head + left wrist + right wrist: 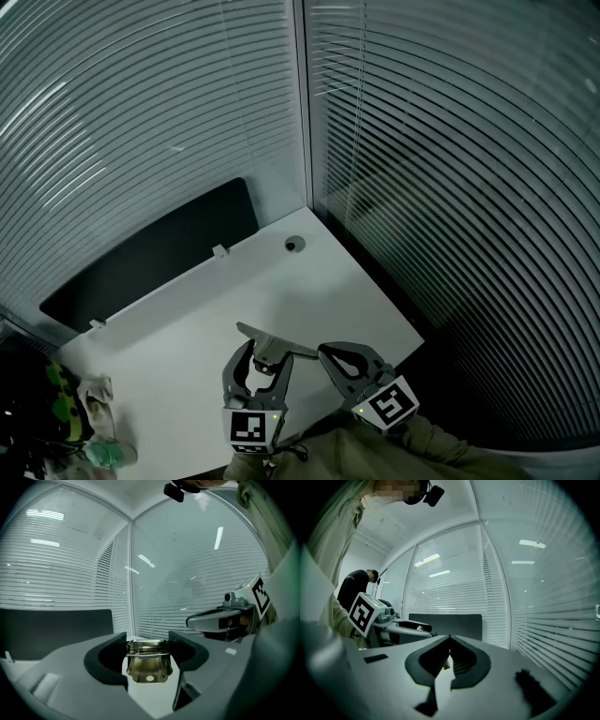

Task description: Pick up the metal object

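The metal object (148, 662) is a brass-coloured spring clip with a coil across its middle and a hole in its lower plate. My left gripper (148, 651) is shut on it, and both are raised above the white table (309, 281). From the head view the clip (269, 340) juts out to the upper left of the left gripper (268, 355). My right gripper (325, 352) hovers just to its right, tips together. In its own view the right gripper (449, 640) is shut, with nothing gripped between its fingertips.
A black panel (150, 253) stands along the table's far edge, and a round cable hole (293, 245) sits near the corner. Slatted blinds cover the glass walls behind. Green and white items (80, 408) lie at the table's left end.
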Demonstrator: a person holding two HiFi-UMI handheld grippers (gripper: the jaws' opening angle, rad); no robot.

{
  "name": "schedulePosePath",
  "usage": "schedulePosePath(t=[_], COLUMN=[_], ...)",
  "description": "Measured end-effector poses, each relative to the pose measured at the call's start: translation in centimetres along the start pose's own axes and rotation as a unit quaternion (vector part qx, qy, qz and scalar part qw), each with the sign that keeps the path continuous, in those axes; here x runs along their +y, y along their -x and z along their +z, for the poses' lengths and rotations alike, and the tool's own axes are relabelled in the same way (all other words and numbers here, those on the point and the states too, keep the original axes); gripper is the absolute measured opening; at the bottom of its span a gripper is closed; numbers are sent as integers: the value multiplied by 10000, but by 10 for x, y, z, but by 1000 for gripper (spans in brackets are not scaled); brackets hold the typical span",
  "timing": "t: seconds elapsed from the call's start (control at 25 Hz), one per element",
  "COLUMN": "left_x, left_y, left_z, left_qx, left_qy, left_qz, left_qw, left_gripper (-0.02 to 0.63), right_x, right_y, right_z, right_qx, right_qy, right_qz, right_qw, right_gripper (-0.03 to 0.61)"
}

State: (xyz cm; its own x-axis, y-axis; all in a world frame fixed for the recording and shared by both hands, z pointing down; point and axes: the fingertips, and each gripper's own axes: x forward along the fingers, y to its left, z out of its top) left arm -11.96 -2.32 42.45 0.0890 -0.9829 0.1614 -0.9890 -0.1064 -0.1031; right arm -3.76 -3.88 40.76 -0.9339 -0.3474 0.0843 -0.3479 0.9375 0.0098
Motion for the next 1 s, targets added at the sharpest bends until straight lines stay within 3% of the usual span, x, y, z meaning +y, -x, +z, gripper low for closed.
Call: schedulePosePath(t=[1.0], left_x=[-2], left_y=[21], left_z=[7], left_qx=[-158], left_qy=[-99], left_qz=[21], left_qw=[9998], left_gripper=[288], right_x=[18], right_y=[6], right_z=[10], right_qx=[-112], right_qy=[224], right_qz=[33], right_qw=[9997], right_gripper=[3])
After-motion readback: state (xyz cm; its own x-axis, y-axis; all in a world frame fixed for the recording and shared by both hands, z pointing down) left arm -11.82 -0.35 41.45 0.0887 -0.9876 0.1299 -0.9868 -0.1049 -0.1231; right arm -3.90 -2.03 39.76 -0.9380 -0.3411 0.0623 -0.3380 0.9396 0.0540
